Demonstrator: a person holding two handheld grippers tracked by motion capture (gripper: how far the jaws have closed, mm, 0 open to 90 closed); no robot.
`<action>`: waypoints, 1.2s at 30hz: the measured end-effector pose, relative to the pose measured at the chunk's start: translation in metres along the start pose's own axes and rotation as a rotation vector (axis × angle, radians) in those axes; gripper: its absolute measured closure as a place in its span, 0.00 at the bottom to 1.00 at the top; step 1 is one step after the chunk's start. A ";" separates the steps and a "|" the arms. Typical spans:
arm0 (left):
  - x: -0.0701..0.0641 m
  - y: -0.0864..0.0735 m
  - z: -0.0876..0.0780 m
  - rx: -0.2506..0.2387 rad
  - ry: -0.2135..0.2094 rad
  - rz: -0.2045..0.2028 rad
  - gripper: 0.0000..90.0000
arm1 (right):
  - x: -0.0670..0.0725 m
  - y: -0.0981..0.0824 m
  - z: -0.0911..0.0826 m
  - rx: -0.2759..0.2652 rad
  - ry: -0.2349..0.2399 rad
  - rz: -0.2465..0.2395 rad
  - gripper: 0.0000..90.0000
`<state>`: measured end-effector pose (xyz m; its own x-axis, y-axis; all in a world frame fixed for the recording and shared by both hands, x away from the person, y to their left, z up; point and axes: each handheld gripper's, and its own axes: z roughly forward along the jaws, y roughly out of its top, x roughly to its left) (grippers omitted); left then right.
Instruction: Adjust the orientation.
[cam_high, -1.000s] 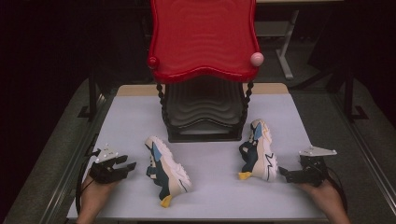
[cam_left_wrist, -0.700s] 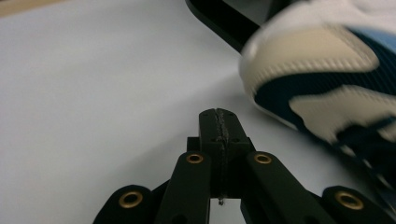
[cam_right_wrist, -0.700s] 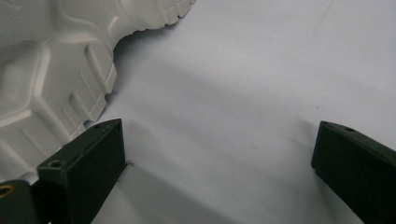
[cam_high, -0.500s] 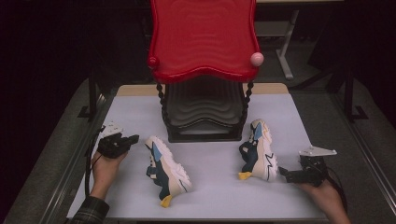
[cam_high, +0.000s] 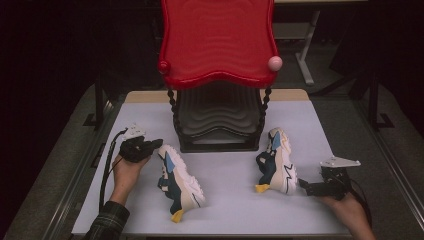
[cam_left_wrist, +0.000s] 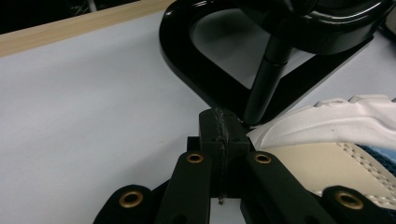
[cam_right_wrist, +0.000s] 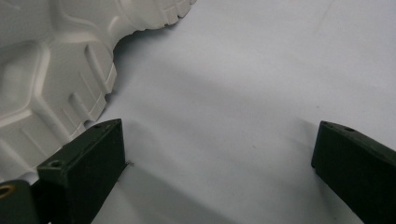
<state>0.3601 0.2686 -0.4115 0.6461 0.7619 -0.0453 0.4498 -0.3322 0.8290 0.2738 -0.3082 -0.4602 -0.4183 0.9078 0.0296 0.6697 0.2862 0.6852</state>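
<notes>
Left shoe (cam_high: 179, 181) lies on its side on the counter (cam_high: 230, 200), heel end just beside the left gripper (cam_high: 155, 144), jaws fully closed, empty.

At upper centre, the glossy red wavy-edged plastic tray (cam_high: 218, 42) topped a black ribbed stand (cam_high: 218, 120). Two cream, navy and light-blue sneakers with yellow toes (cam_high: 178, 181) (cam_high: 275, 160) lay on the pale lavender table (cam_high: 225, 210).
</notes>
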 end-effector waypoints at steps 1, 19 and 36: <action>-0.002 0.000 0.001 -0.001 -0.013 0.004 1.00 | 0.000 0.000 0.000 0.000 0.000 0.001 0.02; -0.045 0.010 0.022 -0.003 -0.151 0.081 1.00 | 0.000 0.000 0.000 0.000 0.000 0.000 0.02; -0.042 0.007 0.003 -0.006 -0.133 0.106 0.98 | 0.000 0.000 0.000 -0.002 0.001 0.000 0.02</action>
<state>0.3382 0.2330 -0.4053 0.7659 0.6423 -0.0298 0.3710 -0.4035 0.8364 0.2737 -0.3084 -0.4603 -0.4188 0.9076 0.0303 0.6686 0.2856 0.6866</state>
